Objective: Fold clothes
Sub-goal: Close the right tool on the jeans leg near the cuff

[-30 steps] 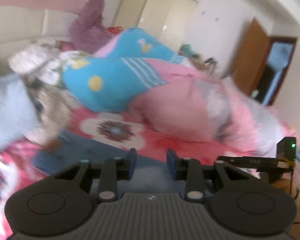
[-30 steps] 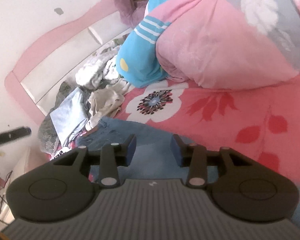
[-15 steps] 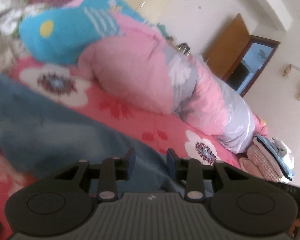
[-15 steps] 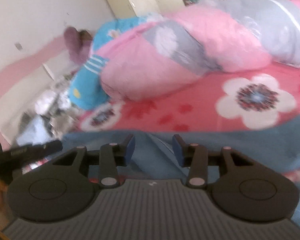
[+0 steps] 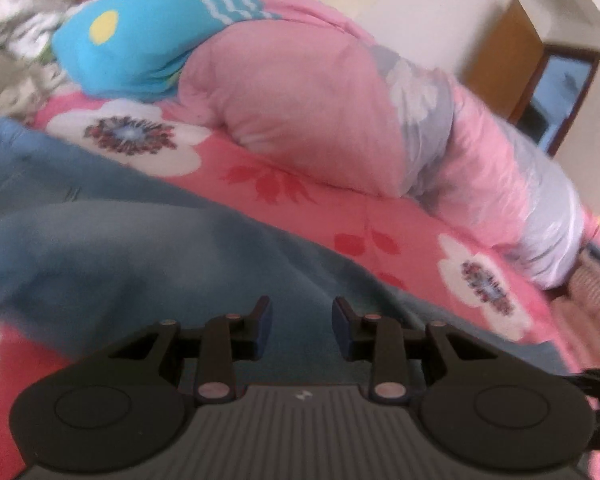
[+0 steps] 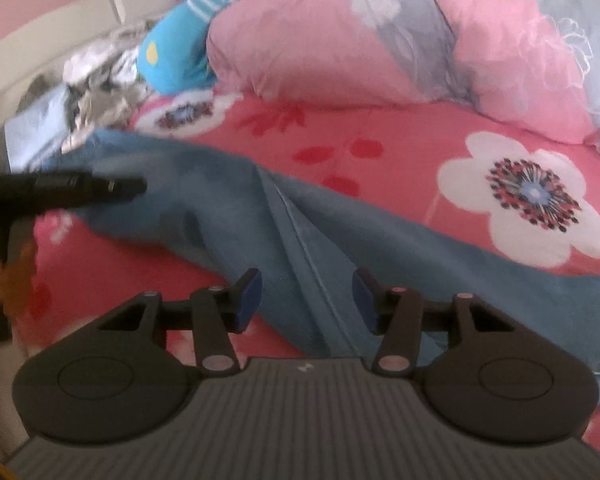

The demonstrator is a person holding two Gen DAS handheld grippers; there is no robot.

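Right wrist view showed the right gripper (image 6: 307, 300) opening, jaws apart over the rumpled blue denim garment (image 6: 292, 232) near the bed's edge; a careless pinch might bunch it.

Blue jeans (image 6: 284, 216), pink floral bedsheet (image 6: 400, 148)

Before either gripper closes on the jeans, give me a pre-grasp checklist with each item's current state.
1. Jeans spread out on the bed sheet: not ok, bunched with a raised fold.
2. Right gripper clear of fabric: ok, jaws opening over the seam, pads not pressing.
3. Left gripper free: ok, a gap between its pads, denim only beneath.
4. Quilt off the jeans: ok, lying apart.
5. Hem and waistband located: cannot tell, blurred and cropped.
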